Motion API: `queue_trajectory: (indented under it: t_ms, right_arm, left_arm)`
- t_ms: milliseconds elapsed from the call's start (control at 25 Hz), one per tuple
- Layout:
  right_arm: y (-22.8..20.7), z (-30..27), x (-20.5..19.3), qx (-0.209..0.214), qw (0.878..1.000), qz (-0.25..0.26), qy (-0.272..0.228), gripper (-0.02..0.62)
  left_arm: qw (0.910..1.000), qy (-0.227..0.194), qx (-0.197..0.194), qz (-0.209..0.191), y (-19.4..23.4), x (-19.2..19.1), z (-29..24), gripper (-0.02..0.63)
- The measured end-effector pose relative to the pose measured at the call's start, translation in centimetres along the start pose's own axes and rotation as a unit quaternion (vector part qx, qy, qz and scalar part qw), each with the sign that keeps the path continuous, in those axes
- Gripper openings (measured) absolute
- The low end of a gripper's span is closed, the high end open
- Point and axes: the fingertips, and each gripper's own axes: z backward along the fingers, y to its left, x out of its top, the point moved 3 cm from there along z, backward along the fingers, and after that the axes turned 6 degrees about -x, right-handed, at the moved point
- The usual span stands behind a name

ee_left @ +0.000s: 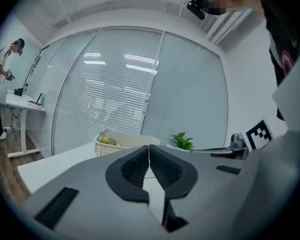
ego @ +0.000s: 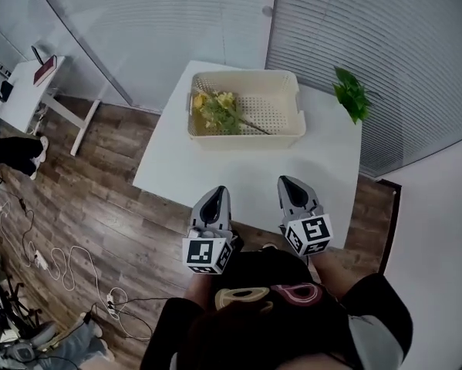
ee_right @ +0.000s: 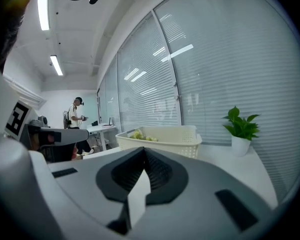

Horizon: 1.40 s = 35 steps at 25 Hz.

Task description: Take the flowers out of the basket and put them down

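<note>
A: Since the flowers [ego: 217,111] lie inside the basket [ego: 246,139], would you say any part of the job is done?

B: None, as I judge it. The yellow blooms and green leaves are bunched at the end of the basket on the head view's left. One thin stem runs out across the perforated floor toward the middle. Nothing of them hangs over the rim or rests on the table [ego: 215,172].

A: And the claws?

B: Both are empty. The left gripper [ego: 218,193] has its ribbed pads pressed together with nothing between them, and the right gripper [ego: 287,182] is the same. They hang side by side over the near edge of the table, well apart from the basket, with their tips toward it.

A: So the whole sequence is ahead.

B: Yes. One claw has to reach in, part its jaws, and close on the stem or the bunch. Then it must lift the flowers clear of the wall and lay them down. The bare tabletop in front of the basket looks a fair spot.

A: Is anything in the way?

B: Only a small potted plant [ego: 352,95] at the far right corner, clear of the basket. I would not count it a hindrance.
</note>
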Motion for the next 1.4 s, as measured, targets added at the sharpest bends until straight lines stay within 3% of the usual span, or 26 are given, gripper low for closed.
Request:
queue_trajectory:
  t_ms: [320,600,840,1000,1400]
  right_arm:
    - [0.9,-4.1,0.5,-0.065,0.998,-0.023,0.003,0.009]
    - [1.5,-6.1,2.9,-0.068,0.998,-0.007,0.008,0.011]
    - [0.7,-7.6,5.2,-0.031,0.999,-0.004,0.023,0.127]
    - [0.6,-8.9,6.4,0.001,0.999,0.035,0.032,0.201]
    - [-1.0,-13.3,9.4,0.06,0.994,0.076,0.053,0.233]
  left_arm:
    - [0.9987,0.018,-0.047,-0.002,5.4,1.3,-1.9,0.018]
    - [0.9989,0.011,-0.046,-0.004,8.8,2.9,-2.6,0.018]
    - [0.9995,0.015,-0.029,0.007,10.1,3.3,-3.3,0.018]
    - [0.9997,0.009,-0.023,0.007,10.4,3.7,-3.9,0.018]
    - [0.9999,0.011,-0.009,0.003,10.4,3.6,-4.7,0.018]
